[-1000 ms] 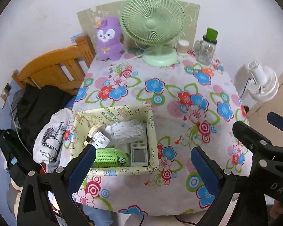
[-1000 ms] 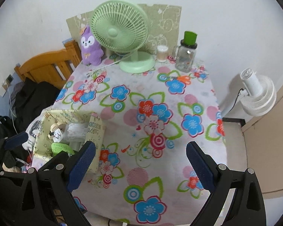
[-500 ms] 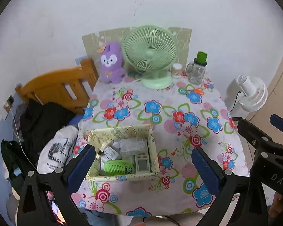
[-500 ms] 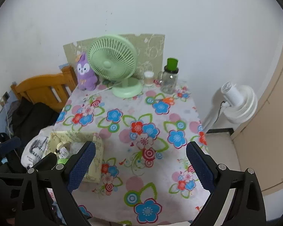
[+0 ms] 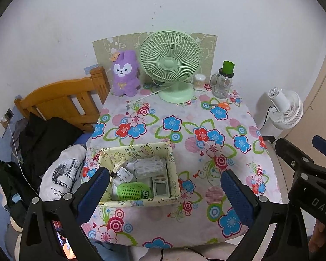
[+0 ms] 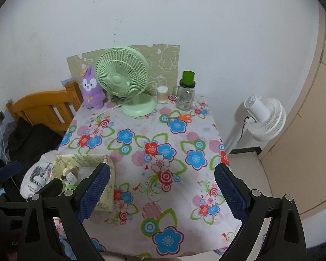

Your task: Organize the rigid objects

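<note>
A pale yellow box (image 5: 173,169) sits at the table's near left and holds a green perforated case (image 5: 132,191), a grey remote (image 5: 160,188), white plugs (image 5: 125,174) and a clear lattice piece (image 5: 148,167). The box also shows in the right wrist view (image 6: 107,190). My left gripper (image 5: 164,192) is open and empty, held back above the table's near edge. My right gripper (image 6: 162,188) is open and empty, to the right of the box. Orange scissors (image 5: 220,105) lie at the back right.
A green desk fan (image 5: 170,65), a purple plush (image 5: 125,74), a small white jar (image 5: 200,82) and a glass jar with green lid (image 5: 225,81) stand along the back. A wooden bed frame (image 5: 60,102) with clothes is at left, a white floor fan (image 5: 285,111) at right.
Both grippers have pulled back and up from the table, so the table and box look smaller and farther. Both stay open and empty.
</note>
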Motion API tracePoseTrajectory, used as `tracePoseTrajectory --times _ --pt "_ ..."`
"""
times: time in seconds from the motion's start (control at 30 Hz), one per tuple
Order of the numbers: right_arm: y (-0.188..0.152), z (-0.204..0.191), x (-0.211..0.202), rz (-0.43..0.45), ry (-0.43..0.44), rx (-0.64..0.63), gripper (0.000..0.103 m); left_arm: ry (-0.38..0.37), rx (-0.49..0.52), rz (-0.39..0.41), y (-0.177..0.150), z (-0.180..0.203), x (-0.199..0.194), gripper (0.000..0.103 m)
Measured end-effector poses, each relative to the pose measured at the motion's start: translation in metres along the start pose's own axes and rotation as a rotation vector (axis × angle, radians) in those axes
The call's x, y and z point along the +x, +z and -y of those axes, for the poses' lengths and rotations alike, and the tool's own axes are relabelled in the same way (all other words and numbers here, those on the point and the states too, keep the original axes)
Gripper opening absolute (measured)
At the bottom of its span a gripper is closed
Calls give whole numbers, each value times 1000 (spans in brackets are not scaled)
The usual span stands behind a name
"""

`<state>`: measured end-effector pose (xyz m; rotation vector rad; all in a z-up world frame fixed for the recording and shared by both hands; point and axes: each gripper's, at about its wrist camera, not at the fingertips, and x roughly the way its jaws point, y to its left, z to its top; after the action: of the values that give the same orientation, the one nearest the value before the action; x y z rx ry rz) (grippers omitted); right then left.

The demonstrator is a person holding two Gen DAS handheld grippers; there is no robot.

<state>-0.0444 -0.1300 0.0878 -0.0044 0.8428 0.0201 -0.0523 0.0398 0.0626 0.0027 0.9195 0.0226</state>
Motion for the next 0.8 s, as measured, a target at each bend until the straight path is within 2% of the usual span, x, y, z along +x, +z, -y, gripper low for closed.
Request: tracePoseTrajectory --times 0.13,0.33,0.8 --pt "-3 3 3 -18 1 23 98 -6 1 4 -1 1 1 103" --pt "-2 2 1 -1 -9 18 98 -25 -4 19 -3 -1 0 103" --pt "-1 1 3 19 -23 15 98 -9 -9 55 -5 -3 -5 103"
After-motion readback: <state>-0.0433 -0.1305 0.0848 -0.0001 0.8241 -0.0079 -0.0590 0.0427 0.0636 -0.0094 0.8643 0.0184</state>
